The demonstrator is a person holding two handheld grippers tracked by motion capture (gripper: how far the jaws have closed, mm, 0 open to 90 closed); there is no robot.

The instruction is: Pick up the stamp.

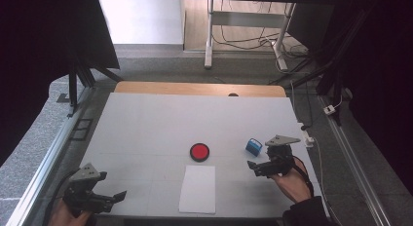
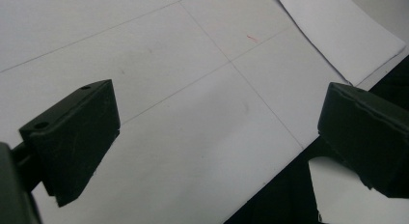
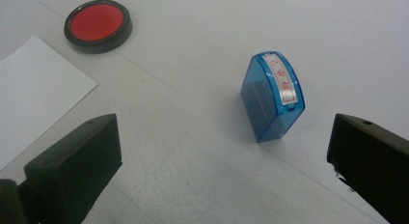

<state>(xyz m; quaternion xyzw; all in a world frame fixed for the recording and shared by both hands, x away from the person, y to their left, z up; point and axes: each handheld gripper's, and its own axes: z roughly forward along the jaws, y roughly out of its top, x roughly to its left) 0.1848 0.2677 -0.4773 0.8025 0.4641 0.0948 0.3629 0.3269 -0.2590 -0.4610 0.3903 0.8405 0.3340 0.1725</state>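
The blue stamp [image 1: 253, 146] stands on the white desk [image 1: 146, 123] toward the right edge, roughly mid-depth, just beyond the right gripper [image 1: 258, 168] and apart from it. In the right gripper view the stamp [image 3: 273, 96] sits upright w/ a slight tilt, a white label strip w/ red marks running along its curved top, and it lies ahead of the gap between the two black fingers [image 3: 72, 161], nearer the right-hand one; no contact w/ either. That gripper's fingers are spread wide and hold nothing. A round red ink pad [image 1: 199, 151] in a black rim lies near the desk's centre, to the left of the stamp and well apart from it; in the right gripper view the pad [image 3: 98, 25] shows at far upper left. A white sheet of paper [image 1: 197, 189] lies flat at the near edge, just in front of the pad, long side running front to back; its corner shows in the right gripper view [image 3: 34, 89]. The left gripper [image 1: 104, 199] hovers at the near left corner of the desk, held in a hand [image 1: 65, 215]. In the left gripper view its fingers [image 2: 72, 137] are also wide open and empty, w/ bare desk surface between them and the paper's edge [image 2: 337, 31] at upper right.
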